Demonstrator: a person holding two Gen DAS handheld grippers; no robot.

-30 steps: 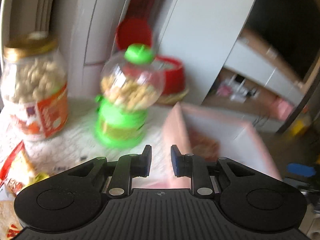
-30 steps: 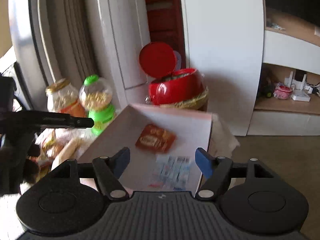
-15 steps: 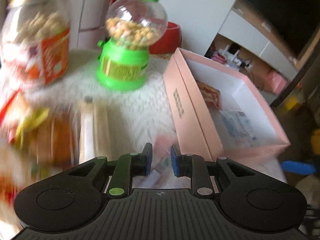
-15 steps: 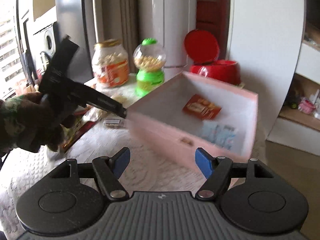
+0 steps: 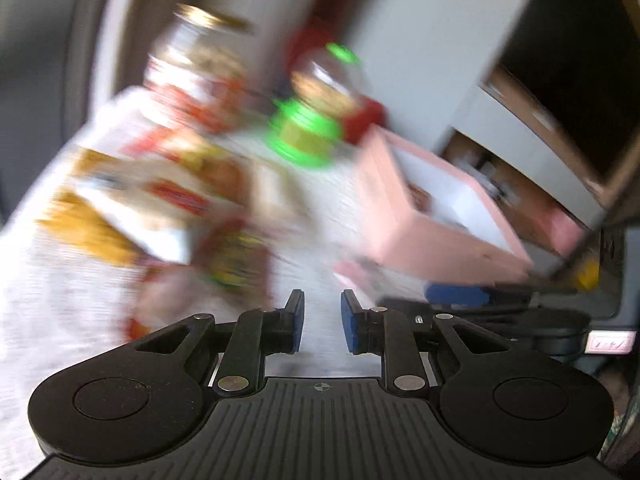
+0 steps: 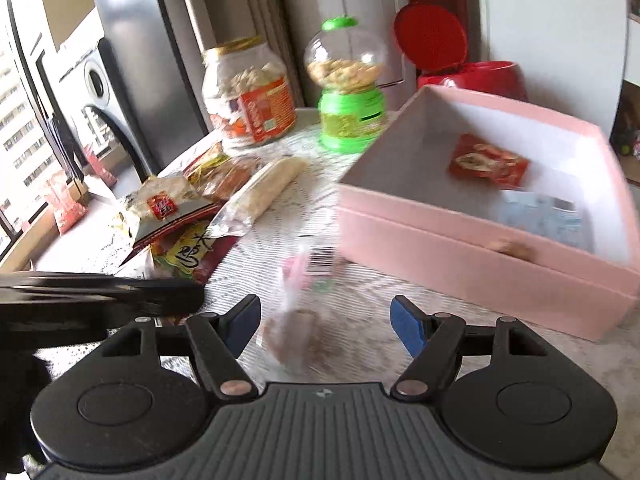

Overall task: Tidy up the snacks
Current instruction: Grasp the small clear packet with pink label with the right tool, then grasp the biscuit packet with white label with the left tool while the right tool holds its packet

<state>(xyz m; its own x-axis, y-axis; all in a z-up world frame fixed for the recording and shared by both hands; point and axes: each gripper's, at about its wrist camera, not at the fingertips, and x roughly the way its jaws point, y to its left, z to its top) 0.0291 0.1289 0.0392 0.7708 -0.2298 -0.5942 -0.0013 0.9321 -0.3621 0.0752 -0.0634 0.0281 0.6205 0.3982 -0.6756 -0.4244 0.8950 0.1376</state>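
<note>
Pink cardboard box (image 6: 472,240) lies open; beside its near wall a clear-wrapped brown snack (image 6: 294,336) sits between the right gripper (image 6: 325,320)'s spread jaws. Left gripper (image 5: 322,326) is nearly shut, empty. Closing off-centre could pinch only wrapper and drop it.

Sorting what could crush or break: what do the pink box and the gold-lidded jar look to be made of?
Pink box: likely matte cardboard, with thin straight walls, sharp folded corners and a white lining. Gold-lidded jar: clear, glossy walls showing the snacks inside; plastic or glass, the look leaves it open. Its lid looks metallic gold.
</note>
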